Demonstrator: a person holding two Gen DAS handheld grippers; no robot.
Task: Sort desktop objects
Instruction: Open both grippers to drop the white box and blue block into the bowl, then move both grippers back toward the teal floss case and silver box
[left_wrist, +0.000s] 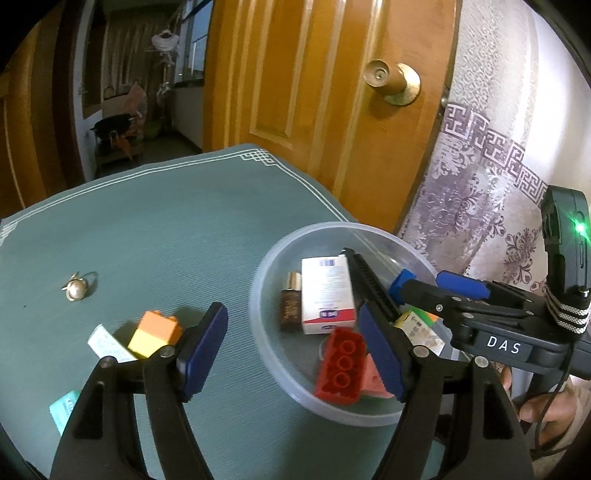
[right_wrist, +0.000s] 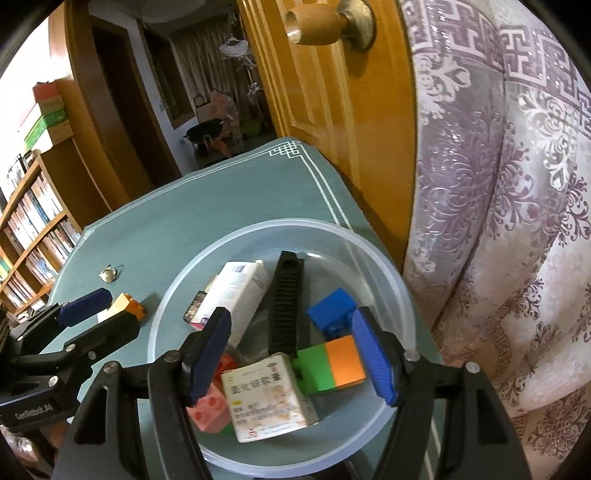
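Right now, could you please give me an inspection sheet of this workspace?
Surface: table under a green mat with white border lines.
Job's things: clear bowl holds a white box, black comb-like bar, red brick, blue brick, green-orange brick, small brown bottle and carton.
Clutter: pearl ornament, orange-yellow brick and paper slips lie outside the bowl.
Tongs: left tongs open, empty; right tongs open over the bowl, empty.
Cables: thin black cable by the person's hand.
Surroundings: wooden door, patterned curtain, bookshelf.
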